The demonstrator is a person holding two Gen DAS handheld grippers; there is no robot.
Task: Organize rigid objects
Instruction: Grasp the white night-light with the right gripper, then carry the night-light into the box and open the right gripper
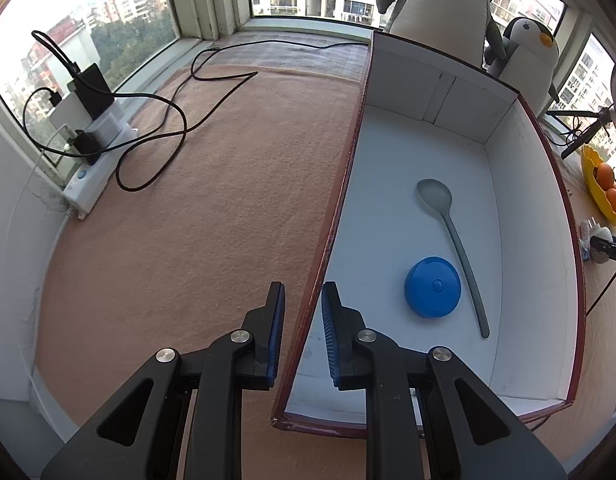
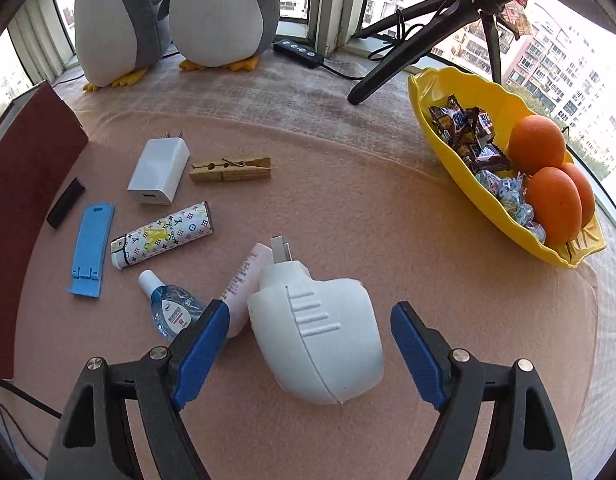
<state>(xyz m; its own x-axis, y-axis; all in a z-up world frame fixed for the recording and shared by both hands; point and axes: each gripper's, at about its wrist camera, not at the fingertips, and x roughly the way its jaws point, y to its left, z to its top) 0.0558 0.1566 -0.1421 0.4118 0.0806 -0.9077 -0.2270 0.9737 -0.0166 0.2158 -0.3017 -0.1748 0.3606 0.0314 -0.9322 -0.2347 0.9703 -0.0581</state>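
In the left wrist view a red box with a white inside [image 1: 536, 248] holds a grey spoon [image 1: 458, 240] and a round blue lid-like case [image 1: 432, 287]. My left gripper [image 1: 302, 285] straddles the box's left wall with its jaws a little apart; a gap shows beside the left pad. In the right wrist view my right gripper [image 2: 311, 306] stands wide open over a white plug-in device [image 2: 320, 340], with neither pad touching it. To the left lie a pink tube [image 2: 243, 280], a sanitizer bottle [image 2: 171, 308], a patterned lighter [image 2: 163, 236], a blue stand [image 2: 91, 248], a white charger [image 2: 159, 170] and a clothespin [image 2: 229, 169].
A yellow dish [image 2: 504, 216] of oranges and sweets sits at the right, with a tripod leg [image 2: 392, 68] behind it. Plush penguins [image 2: 223, 16] stand by the window. A small black stick [image 2: 65, 202] lies beside the box's red wall [image 2: 27, 184]. A power strip [image 1: 95, 168] and cables lie far left.
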